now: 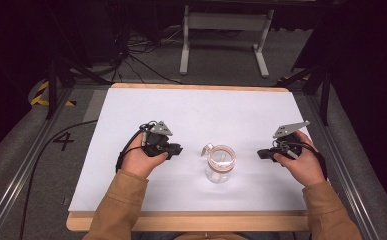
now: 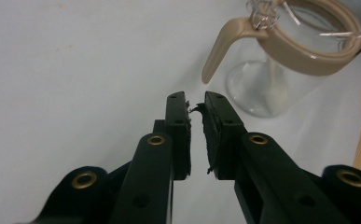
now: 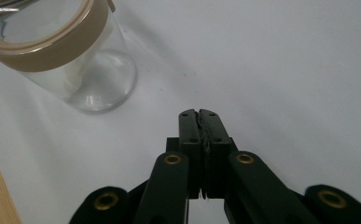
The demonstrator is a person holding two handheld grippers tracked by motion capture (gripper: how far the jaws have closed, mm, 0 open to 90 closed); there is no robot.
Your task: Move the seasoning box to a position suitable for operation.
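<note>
A clear glass jar point(image 1: 220, 165) with a beige rubber ring and a wire clasp stands open-topped on the white sheet, between my two grippers. The left gripper point(image 1: 177, 149) lies a hand's width to the jar's left and points at it. Its jaws stand a narrow gap apart with nothing between them point(image 2: 195, 100), and the jar point(image 2: 262, 88) and the ring's beige tab point(image 2: 218, 53) are just ahead to the right. The right gripper point(image 1: 261, 154) sits to the jar's right, shut and empty point(image 3: 199, 113), with the jar point(image 3: 92, 81) off to the upper left.
The white sheet point(image 1: 191, 110) covers a wooden table whose edge point(image 1: 181, 221) runs along the near side. A white metal stand point(image 1: 226, 22) and cables lie on the floor beyond. Black frame rails flank the table.
</note>
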